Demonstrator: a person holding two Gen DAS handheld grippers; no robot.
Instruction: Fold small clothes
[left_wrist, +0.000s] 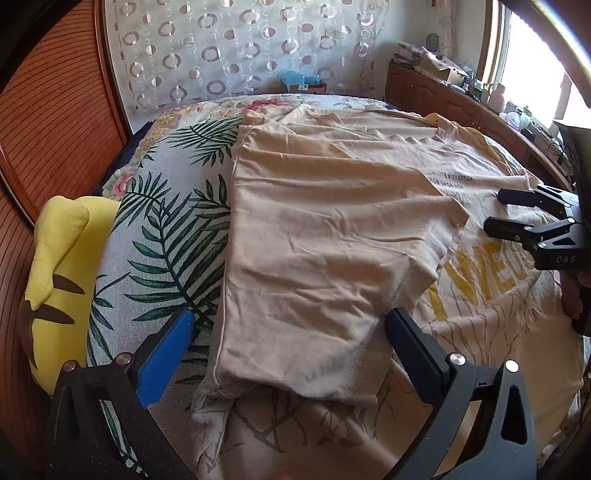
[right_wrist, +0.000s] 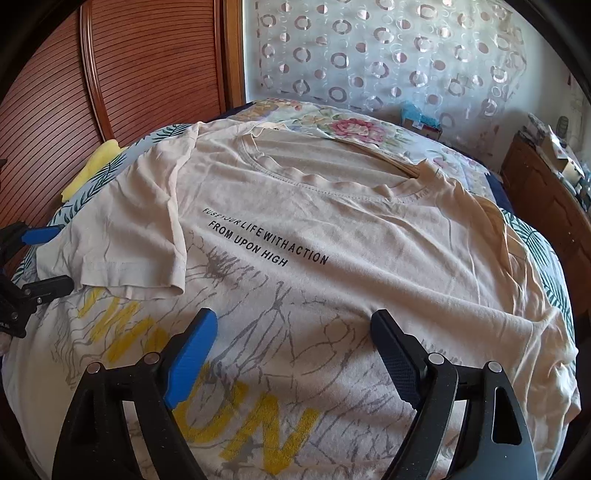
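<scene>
A beige T-shirt (left_wrist: 317, 236) with black lettering and yellow print lies flat, front up, on the bed; it also shows in the right wrist view (right_wrist: 369, 266). Its one sleeve side (right_wrist: 140, 240) is folded inward over the chest. My left gripper (left_wrist: 290, 330) is open and empty, hovering just above the folded flap near the shirt's edge. My right gripper (right_wrist: 293, 332) is open and empty above the printed middle of the shirt; it also shows in the left wrist view (left_wrist: 496, 210) at the right.
The bed cover (left_wrist: 166, 236) has a palm-leaf and flower print. A yellow plush toy (left_wrist: 62, 266) lies at the bed's left edge by the wooden panel wall (left_wrist: 44, 118). A wooden cabinet (left_wrist: 461, 103) with clutter stands at the right under the window.
</scene>
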